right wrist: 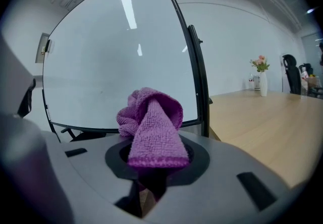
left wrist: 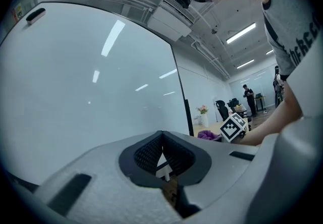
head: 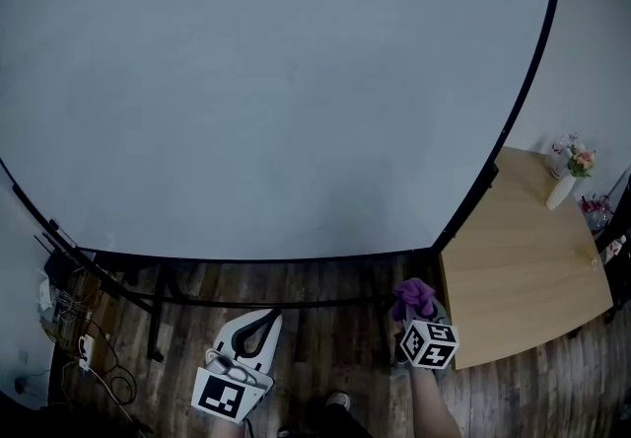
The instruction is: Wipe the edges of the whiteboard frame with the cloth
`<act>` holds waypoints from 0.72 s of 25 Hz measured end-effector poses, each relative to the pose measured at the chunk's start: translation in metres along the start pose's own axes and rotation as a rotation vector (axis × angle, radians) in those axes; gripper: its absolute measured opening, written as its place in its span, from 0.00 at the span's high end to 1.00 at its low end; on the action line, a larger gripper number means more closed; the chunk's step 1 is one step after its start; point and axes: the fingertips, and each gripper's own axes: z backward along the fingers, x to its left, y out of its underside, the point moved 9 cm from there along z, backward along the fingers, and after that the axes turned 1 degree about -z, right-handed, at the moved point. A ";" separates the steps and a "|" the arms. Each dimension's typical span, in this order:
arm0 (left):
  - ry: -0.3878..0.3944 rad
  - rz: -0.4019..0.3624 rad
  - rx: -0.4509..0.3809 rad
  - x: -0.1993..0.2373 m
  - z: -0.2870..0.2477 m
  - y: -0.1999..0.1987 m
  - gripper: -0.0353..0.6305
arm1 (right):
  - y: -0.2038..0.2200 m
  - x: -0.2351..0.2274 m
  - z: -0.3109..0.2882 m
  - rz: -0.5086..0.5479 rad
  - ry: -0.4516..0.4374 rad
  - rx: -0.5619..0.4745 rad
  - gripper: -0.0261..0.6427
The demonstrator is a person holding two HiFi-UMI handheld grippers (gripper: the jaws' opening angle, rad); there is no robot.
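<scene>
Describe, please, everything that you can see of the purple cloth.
The cloth is purple, with a looped, towel-like weave and a stitched hem. It is folded and bunched, clamped in the right hand-held gripper, with its bundle sticking out past the jaws. It is held low, near the bottom right corner of the whiteboard, apart from the frame, and touches only the gripper.
</scene>
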 end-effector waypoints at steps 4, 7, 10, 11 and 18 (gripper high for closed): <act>-0.030 0.001 -0.007 0.003 0.031 -0.007 0.92 | -0.004 0.028 0.028 -0.007 -0.041 -0.023 0.84; -0.060 -0.029 -0.041 0.008 0.053 -0.011 0.92 | -0.008 0.049 0.049 0.005 -0.077 -0.042 0.84; -0.082 -0.040 -0.060 0.007 0.072 -0.015 0.92 | -0.010 0.066 0.071 0.025 -0.107 -0.060 0.84; -0.088 -0.036 -0.060 0.005 0.079 -0.016 0.92 | -0.010 0.071 0.078 0.030 -0.116 -0.065 0.84; -0.122 -0.028 -0.076 -0.001 0.124 -0.024 0.92 | -0.014 0.106 0.127 0.030 -0.183 -0.099 0.84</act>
